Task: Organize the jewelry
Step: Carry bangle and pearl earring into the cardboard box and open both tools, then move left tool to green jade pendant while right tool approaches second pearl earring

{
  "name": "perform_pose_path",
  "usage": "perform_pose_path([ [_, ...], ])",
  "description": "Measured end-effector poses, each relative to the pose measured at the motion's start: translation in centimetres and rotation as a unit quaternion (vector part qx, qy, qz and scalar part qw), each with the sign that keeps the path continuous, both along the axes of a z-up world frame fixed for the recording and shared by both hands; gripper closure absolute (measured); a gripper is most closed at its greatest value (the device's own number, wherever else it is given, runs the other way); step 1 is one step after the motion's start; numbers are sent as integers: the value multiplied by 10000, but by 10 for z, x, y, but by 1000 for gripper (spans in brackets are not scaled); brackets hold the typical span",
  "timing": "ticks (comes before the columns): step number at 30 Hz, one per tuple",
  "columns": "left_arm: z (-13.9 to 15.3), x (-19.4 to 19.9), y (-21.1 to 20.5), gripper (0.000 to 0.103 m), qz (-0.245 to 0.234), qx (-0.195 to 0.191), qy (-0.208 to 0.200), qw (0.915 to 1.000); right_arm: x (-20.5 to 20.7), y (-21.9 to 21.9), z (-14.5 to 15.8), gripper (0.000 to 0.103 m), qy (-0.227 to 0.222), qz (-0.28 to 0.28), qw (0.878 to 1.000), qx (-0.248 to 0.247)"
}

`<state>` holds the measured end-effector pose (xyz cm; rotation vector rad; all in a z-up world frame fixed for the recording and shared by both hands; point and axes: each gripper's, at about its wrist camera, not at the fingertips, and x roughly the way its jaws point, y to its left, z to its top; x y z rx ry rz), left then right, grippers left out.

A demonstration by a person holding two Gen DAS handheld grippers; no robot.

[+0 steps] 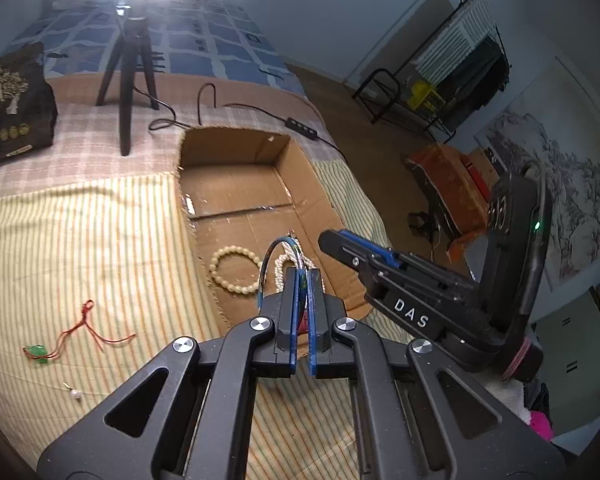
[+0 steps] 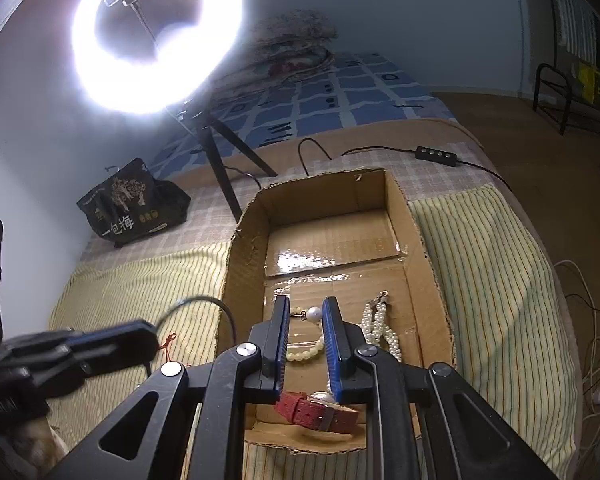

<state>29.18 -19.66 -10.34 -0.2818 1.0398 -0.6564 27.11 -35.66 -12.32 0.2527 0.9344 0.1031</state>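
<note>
A thin dark bangle (image 1: pixel 278 264), a stiff round hoop with a blue-green sheen, is pinched between the nearly closed jaws of the left gripper (image 1: pixel 303 280) and held over the near end of the cardboard box (image 1: pixel 236 148). The box is a shallow open tray of brown corrugated card with rough-cut edges and glossy tape across its floor, and it lies on the bed. Inside, toward the near end, lie a cream bead bracelet (image 1: pixel 236 270) forming a smooth ring of round beads, a bunched multi-strand pearl bracelet (image 2: pixel 380 330) with a small metal clasp, a single large pearl on a fine chain (image 2: pixel 314 314), and a watch with a red textured strap (image 2: pixel 318 410) against the near wall. The right gripper (image 2: pixel 306 340) hovers over these pieces with its jaws apart and nothing between them. Outside the box, on the yellow striped sheet (image 1: pixel 80 240) to its left, rest a green stone pendant on a red knotted cord (image 1: pixel 66 338) and a small pearl earring (image 1: pixel 74 394). Farther back stand a black tripod (image 1: pixel 126 80) carrying a bright ring light (image 2: pixel 156 36), a black printed bag (image 1: pixel 14 104) and a cable with an inline switch (image 1: pixel 300 125)
</note>
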Motion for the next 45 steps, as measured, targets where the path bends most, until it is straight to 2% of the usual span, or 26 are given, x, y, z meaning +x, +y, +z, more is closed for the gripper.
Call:
perform_pose_path([
  [5, -5, -2, -8, 102, -124, 87, 27, 9999, 0, -7, -2, 84, 28, -88, 10000, 17],
  [7, -7, 0, -9, 102, -114, 148, 72, 9998, 0, -9, -2, 76, 30, -150, 9999, 22],
  [12, -11, 4, -6, 102, -75, 255, 79, 9996, -1, -13, -1, 73, 15, -256, 9997, 47],
  [21, -7, 0, 14, 102, 81, 451, -40, 9989, -3, -11, 1, 61, -26, -259, 9997, -9],
  [23, -5, -1, 19, 102, 120, 484, -75, 9987, -3, -9, 3, 57, -53, -244, 9997, -21],
  [25, -4, -1, 28, 102, 170, 528, -110, 9984, -5, -5, 6, 48, -89, -234, 9997, -62],
  [32, -1, -1, 57, 102, 372, 715, -223, 9965, -7, 9, 10, 35, -143, -112, 9998, -124],
  [35, 1, -2, 71, 102, 442, 876, -340, 9946, -8, 18, 14, 31, -198, -9, 9997, -153],
  [39, 2, -6, 93, 102, 487, 1279, -621, 9886, -12, 35, 21, 18, -341, 239, 9990, -158],
  [42, -4, -10, 110, 102, 459, 1584, -714, 9837, -16, 51, 25, 17, -449, 486, 9976, -185],
  [45, -13, -12, 129, 102, 512, 1688, -614, 9824, -17, 64, 25, 17, -461, 654, 9965, -225],
])
